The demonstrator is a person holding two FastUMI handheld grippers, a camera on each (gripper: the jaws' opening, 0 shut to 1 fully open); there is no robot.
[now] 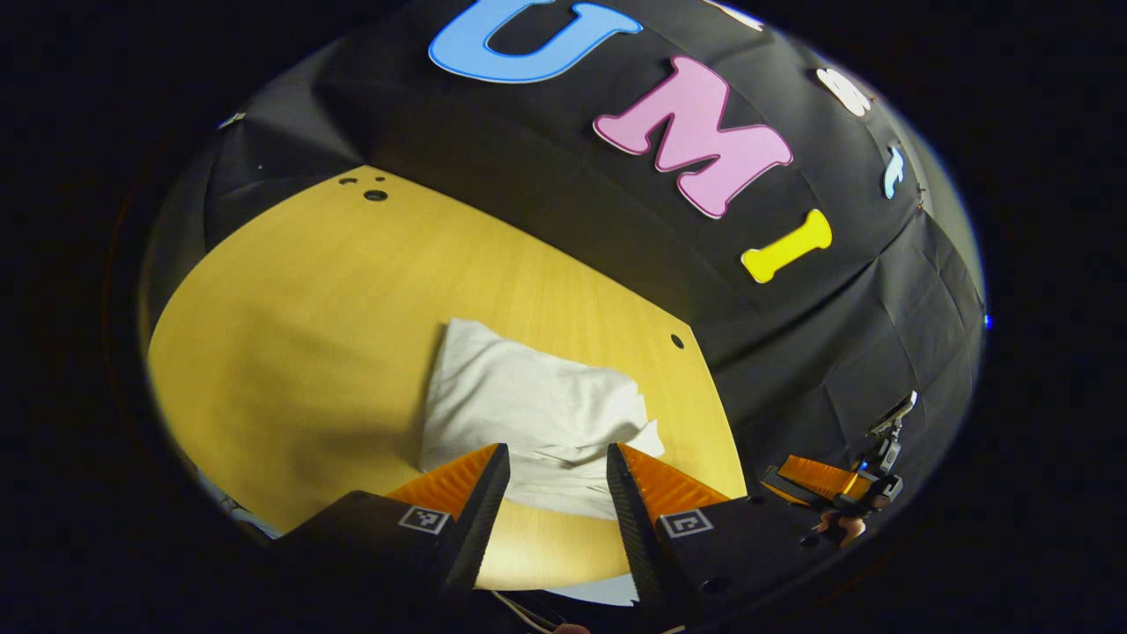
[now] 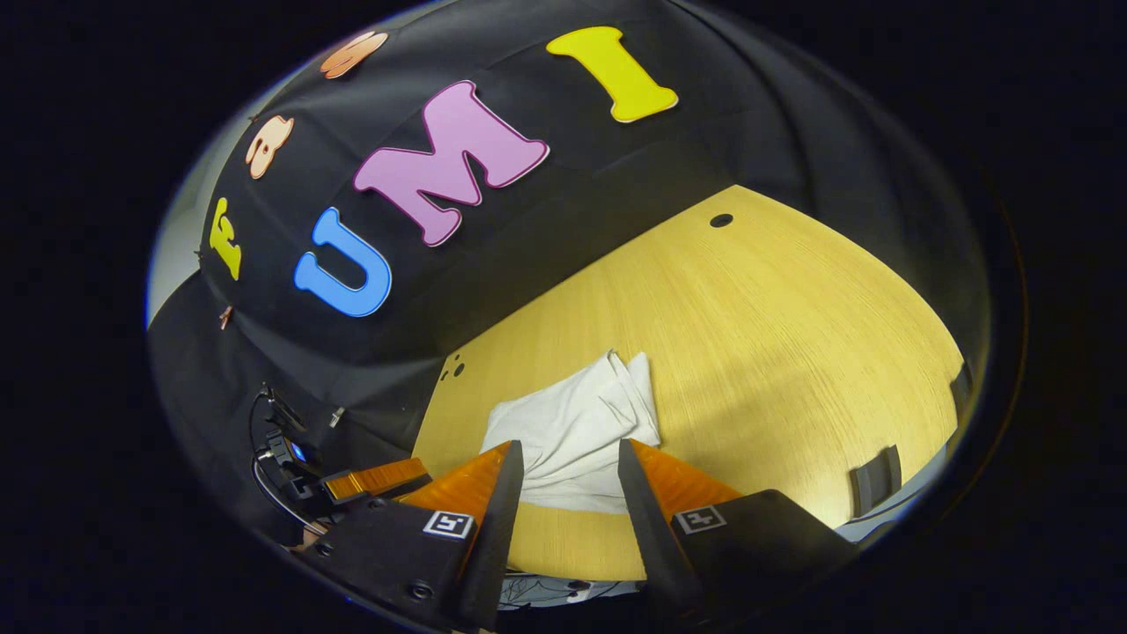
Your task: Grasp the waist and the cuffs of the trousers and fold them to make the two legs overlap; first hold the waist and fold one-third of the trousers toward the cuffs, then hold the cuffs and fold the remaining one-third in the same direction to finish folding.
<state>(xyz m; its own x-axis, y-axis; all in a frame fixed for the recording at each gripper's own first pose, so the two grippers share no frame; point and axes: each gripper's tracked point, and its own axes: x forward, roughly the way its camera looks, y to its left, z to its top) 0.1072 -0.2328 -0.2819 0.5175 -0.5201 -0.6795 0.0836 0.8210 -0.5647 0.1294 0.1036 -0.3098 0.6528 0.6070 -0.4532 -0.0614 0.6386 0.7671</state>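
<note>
A: Where were the trousers (image 1: 537,414)?
B: Folded into a white bundle on the wooden surface (image 1: 290,335) — near its front edge, toward the right corner.
A: And the left hand-held gripper (image 1: 556,484)?
B: Fingers spread apart, nothing between them, raised above the bundle's near edge.
A: The right hand-held gripper (image 2: 568,480)?
B: Same — fingers apart, holding nothing.

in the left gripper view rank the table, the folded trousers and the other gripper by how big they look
Largest to smallest as they look:
1. table
2. trousers
3. right gripper, though it sits farther off near the image edge, so its real size is unsure.
</note>
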